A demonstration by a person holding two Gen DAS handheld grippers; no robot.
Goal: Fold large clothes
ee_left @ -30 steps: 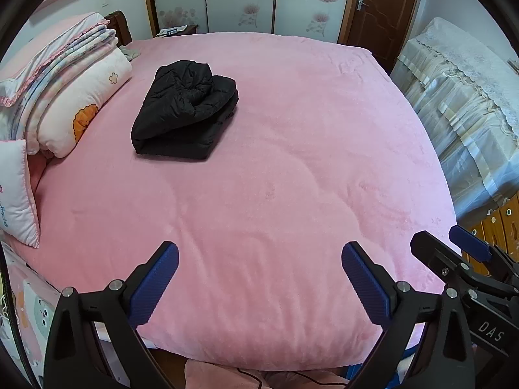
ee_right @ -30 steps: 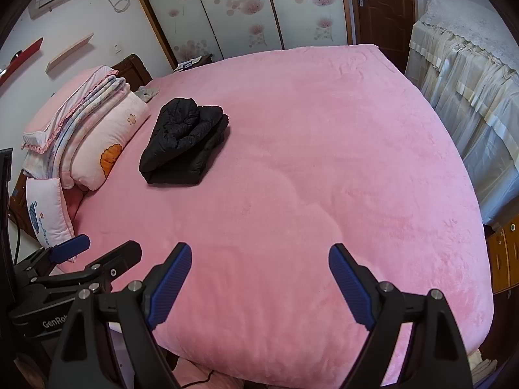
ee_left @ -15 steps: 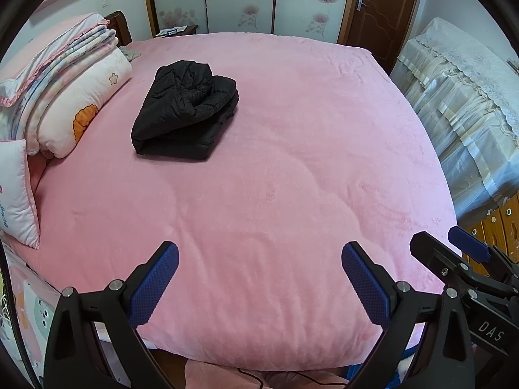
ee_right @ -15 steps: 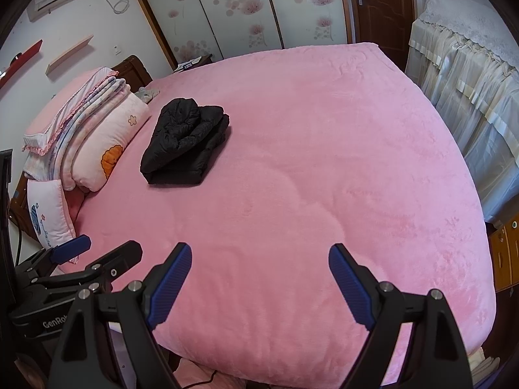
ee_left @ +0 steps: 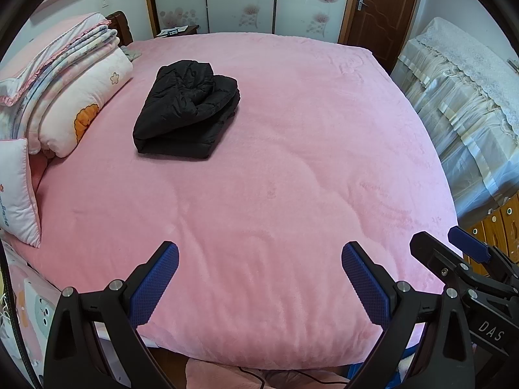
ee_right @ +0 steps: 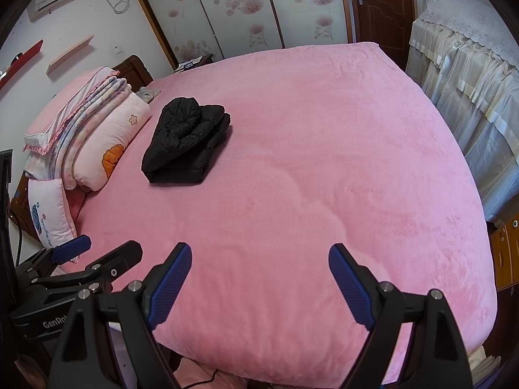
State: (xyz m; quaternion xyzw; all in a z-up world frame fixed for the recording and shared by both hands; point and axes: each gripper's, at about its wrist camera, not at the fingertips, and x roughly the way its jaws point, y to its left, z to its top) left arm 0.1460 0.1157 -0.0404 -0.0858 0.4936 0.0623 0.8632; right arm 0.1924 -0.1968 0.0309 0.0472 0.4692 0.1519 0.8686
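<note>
A black puffy jacket (ee_left: 186, 110) lies folded into a compact bundle on the pink bed (ee_left: 292, 168), at the far left near the pillows; it also shows in the right wrist view (ee_right: 186, 141). My left gripper (ee_left: 259, 278) is open and empty above the bed's near edge, far from the jacket. My right gripper (ee_right: 259, 278) is open and empty too, beside the left one, which shows at the lower left of its view (ee_right: 74, 275). The right gripper shows at the lower right of the left wrist view (ee_left: 464, 259).
Folded quilts and pillows (ee_left: 71, 97) are stacked along the bed's left side, with a small white cushion (ee_left: 18, 194) nearer. A cloth-covered cabinet (ee_left: 464, 97) stands to the right. Sliding wardrobe doors (ee_left: 246, 0) and a brown door (ee_left: 382, 6) are behind the bed.
</note>
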